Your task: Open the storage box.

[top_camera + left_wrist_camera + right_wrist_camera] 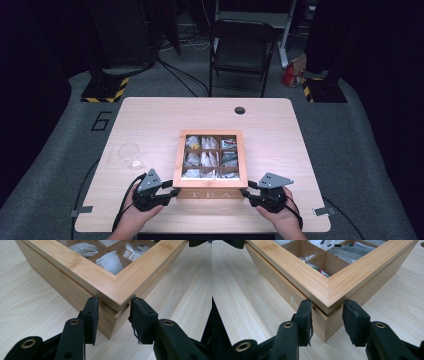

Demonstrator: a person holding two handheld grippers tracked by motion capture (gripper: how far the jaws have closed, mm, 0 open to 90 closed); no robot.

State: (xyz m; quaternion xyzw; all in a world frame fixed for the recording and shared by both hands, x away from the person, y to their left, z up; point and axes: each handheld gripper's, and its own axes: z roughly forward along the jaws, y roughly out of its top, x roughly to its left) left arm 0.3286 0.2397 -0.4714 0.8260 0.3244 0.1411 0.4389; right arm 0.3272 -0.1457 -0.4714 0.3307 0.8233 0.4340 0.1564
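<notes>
Bamboo tea box (210,192) corners pinched by left gripper (174,192), right gripper (245,191)

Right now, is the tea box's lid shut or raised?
Slightly raised: the lid sits a gap above the tea box corner.

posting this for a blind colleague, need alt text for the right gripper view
Two black gripper jaws straddle the near corner of a light bamboo tea box, their pads against the raised edge of its window-framed lid. Through the lid show wooden compartments of tea packets; the box rests on a pale wooden table.
</notes>
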